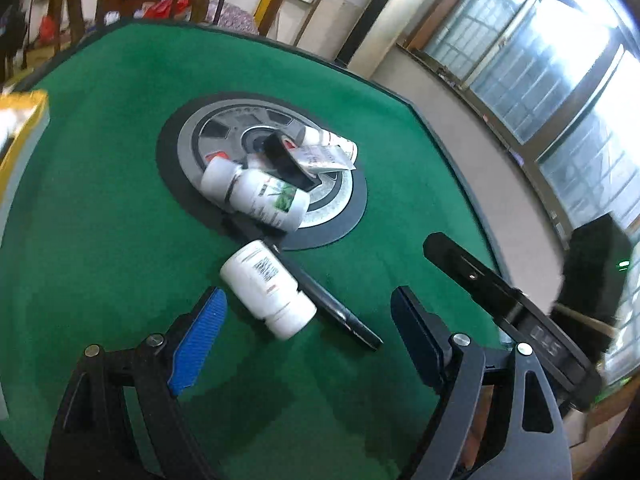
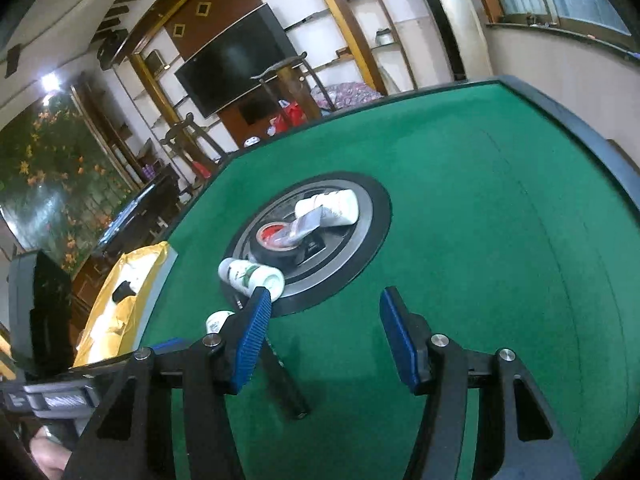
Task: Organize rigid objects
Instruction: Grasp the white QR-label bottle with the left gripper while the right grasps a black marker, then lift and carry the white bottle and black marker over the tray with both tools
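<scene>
A white pill bottle [image 1: 267,289] lies on the green felt table [image 1: 100,208] against a black pen [image 1: 320,296]. My left gripper [image 1: 308,312] is open, its blue pads either side of that bottle's cap end, a little short of it. On the round centre hub [image 1: 340,200] lie a leaf-labelled white bottle [image 1: 256,192], a black tape roll [image 2: 280,246], a foil packet [image 1: 320,156] and another white bottle [image 2: 332,206]. My right gripper [image 2: 324,312] is open and empty above the felt, short of the hub. The pen [image 2: 286,384] and the lone bottle [image 2: 218,320] lie by its left finger.
A yellow box [image 2: 124,304] stands at the table's left edge and also shows in the left wrist view [image 1: 24,120]. The right gripper's black body [image 1: 520,304] is to the right. Chairs, shelves and a television stand beyond the table. Windows are on the right.
</scene>
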A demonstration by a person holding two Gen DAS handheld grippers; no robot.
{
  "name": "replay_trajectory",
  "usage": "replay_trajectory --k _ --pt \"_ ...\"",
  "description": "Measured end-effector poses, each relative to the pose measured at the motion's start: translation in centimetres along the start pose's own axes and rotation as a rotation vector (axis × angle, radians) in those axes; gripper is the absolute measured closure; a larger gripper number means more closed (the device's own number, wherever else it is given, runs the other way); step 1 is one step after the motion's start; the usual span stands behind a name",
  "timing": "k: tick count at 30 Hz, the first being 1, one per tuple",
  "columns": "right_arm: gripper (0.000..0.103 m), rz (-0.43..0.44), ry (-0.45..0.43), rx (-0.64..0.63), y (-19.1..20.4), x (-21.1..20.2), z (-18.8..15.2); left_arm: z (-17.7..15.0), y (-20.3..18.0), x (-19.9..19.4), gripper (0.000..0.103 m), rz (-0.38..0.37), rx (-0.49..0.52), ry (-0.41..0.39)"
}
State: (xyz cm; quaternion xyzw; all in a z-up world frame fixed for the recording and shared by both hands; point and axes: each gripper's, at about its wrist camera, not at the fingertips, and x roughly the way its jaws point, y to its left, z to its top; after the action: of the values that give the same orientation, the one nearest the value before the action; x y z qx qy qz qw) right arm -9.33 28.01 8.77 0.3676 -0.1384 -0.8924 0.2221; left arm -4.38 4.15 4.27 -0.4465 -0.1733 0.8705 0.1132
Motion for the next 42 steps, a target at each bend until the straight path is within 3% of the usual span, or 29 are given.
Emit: replay_trajectory --k 4,6,8,10,12,17,23,24,26,27,32,42 --pt "0.051 -0.001 -0.009 -0.021 0.3 0.0 -0.3 0.5 0.4 2.2 0.030 0.046 0.018 0.027" --pt "0.051 0.003 -0.002 -0.015 0.2 0.6 -0.1 0.4 1.7 3.0 0.046 0.035 0.001 0.057" --pt "0.051 0.011 0.005 -0.007 0.0 0.9 -0.1 0.2 2.7 2.5 0.058 0.035 0.021 0.035" --pt "0.051 0.010 0.017 -0.009 0.0 1.3 -0.2 0.2 3.7 2.1 0.060 -0.011 0.023 0.038" --pt "0.051 0.007 0.032 -0.021 0.2 1.9 -0.3 0.3 4.8 1.7 0.061 -0.040 0.012 0.042" --pt "0.051 0.006 0.105 -0.117 1.9 3.4 -1.2 -0.4 5.6 0.8 0.061 -0.081 0.092 0.032" --pt "0.055 -0.009 0.197 -0.263 4.5 5.9 -2.6 -0.8 5.5 0.7 0.062 -0.080 0.144 0.021" --pt "0.058 -0.027 0.204 -0.282 4.9 6.5 -2.8 -0.7 5.4 0.8 0.062 -0.076 0.150 0.021" --pt "0.080 -0.051 0.245 -0.321 5.7 7.6 -3.1 -0.8 5.4 0.6 0.064 -0.061 0.172 0.018" --pt "0.082 -0.071 0.264 -0.348 6.2 8.2 -3.4 -0.3 5.0 1.1 0.065 -0.054 0.181 0.019" --pt "0.082 -0.160 0.248 -0.489 8.2 8.9 -4.8 -0.5 4.1 1.5 0.066 0.000 0.244 0.002" --pt "0.087 -0.176 0.246 -0.489 8.3 7.5 -5.8 -0.3 4.0 1.7 0.072 0.036 0.263 -0.004"
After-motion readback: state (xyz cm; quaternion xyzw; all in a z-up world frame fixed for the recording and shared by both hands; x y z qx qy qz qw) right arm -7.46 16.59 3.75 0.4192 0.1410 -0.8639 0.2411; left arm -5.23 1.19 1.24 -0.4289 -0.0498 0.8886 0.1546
